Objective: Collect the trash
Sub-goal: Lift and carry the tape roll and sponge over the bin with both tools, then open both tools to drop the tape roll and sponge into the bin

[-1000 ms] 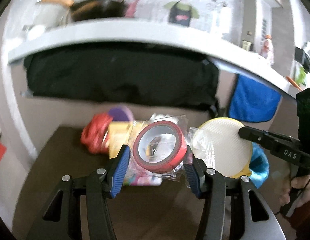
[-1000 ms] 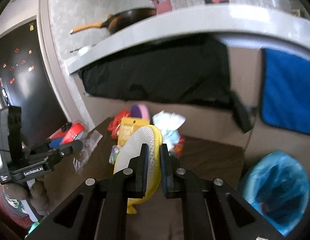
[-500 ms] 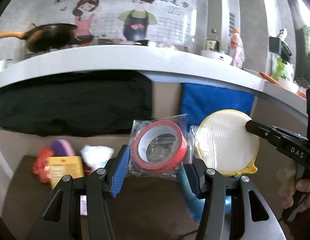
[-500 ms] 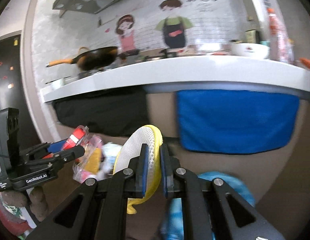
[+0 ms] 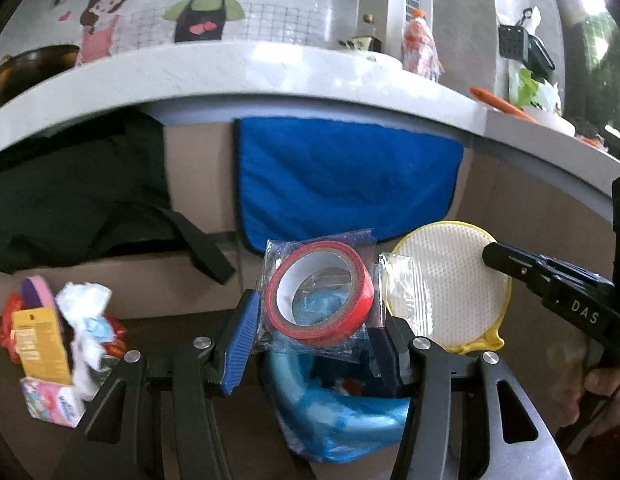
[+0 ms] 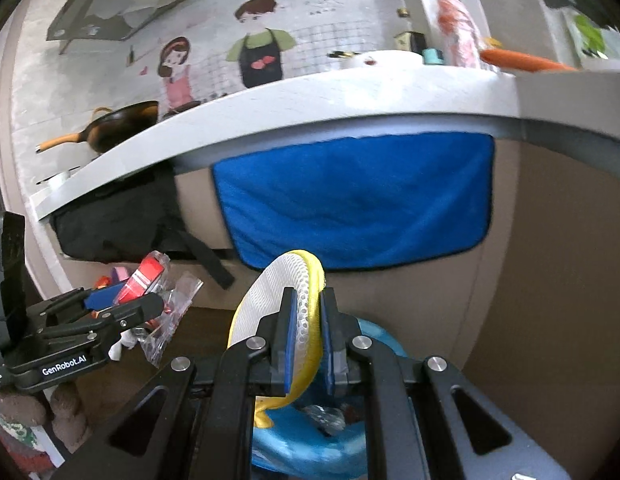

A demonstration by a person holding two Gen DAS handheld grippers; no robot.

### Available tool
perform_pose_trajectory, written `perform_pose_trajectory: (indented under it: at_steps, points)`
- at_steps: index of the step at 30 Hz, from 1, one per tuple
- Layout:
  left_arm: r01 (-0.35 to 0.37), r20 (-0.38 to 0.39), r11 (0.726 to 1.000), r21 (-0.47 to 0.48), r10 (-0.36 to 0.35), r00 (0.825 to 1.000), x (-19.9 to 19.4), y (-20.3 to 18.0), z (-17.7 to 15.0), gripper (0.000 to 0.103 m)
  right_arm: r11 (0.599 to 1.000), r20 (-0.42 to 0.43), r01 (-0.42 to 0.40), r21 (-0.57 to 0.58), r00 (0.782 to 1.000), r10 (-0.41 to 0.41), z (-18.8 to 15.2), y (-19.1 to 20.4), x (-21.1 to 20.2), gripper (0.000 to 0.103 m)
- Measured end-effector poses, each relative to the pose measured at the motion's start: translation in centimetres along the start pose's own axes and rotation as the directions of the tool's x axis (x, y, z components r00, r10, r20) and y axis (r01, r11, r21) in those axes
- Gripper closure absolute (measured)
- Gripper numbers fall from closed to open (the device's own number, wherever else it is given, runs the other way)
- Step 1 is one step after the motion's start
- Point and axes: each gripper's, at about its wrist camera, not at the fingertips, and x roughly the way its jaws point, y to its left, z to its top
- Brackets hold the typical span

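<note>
My right gripper (image 6: 307, 338), lettered "DAS" on its side, has its fingers clamped on a round yellow-rimmed white mesh pad (image 6: 270, 300), held on edge above the blue-lined bin (image 6: 310, 448). My left gripper (image 5: 316, 344), marked "GenRobot.AI", grips a red tape roll (image 5: 319, 292) sealed in a clear plastic bag, also over the bin. More trash (image 5: 58, 332) lies on the brown surface (image 5: 170, 332): a yellow card, crumpled white paper, a pink packet.

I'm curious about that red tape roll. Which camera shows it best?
The left wrist view: the red tape roll, in clear wrapping, faces the camera between the left gripper fingers. The right wrist view shows only its edge.
</note>
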Motion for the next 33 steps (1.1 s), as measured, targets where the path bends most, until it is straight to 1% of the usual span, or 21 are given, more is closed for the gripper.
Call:
perform_pose_trajectory:
  at_steps: [5,8,12,26,30,33]
  points:
    - [0.038,-0.055,0.999,-0.032,-0.04,0.998,2.7,-0.2,-1.1,0.049,1.0,-0.014,0.021,0.019,1.0,-0.02,-0.6,-1.6,0.8,0.093]
    - [0.042,-0.095,0.998,-0.043,-0.046,0.994,4.3,-0.1,-1.8,0.049,0.999,-0.028,0.029,0.026,0.999,-0.028,-1.1,-2.1,1.4,0.093]
    - [0.038,-0.119,0.998,-0.055,-0.045,0.992,5.5,0.2,-2.3,0.049,0.999,-0.048,0.036,0.029,0.998,-0.035,-1.7,-2.4,2.5,0.093]
    - [0.033,-0.156,0.995,-0.097,-0.048,0.987,8.5,1.8,-2.9,0.049,0.999,-0.105,0.048,0.021,0.993,-0.046,-2.7,-2.0,5.7,0.093]
    - [0.037,-0.17,0.993,-0.111,-0.055,0.984,9.2,2.1,-3.2,0.049,0.998,-0.118,0.052,0.025,0.992,-0.048,-2.7,-2.0,6.5,0.093]
    - [0.048,-0.165,0.992,-0.117,-0.068,0.984,9.7,2.4,-3.3,0.049,0.998,-0.129,0.056,0.025,0.99,-0.052,-2.7,-2.1,7.1,0.093]
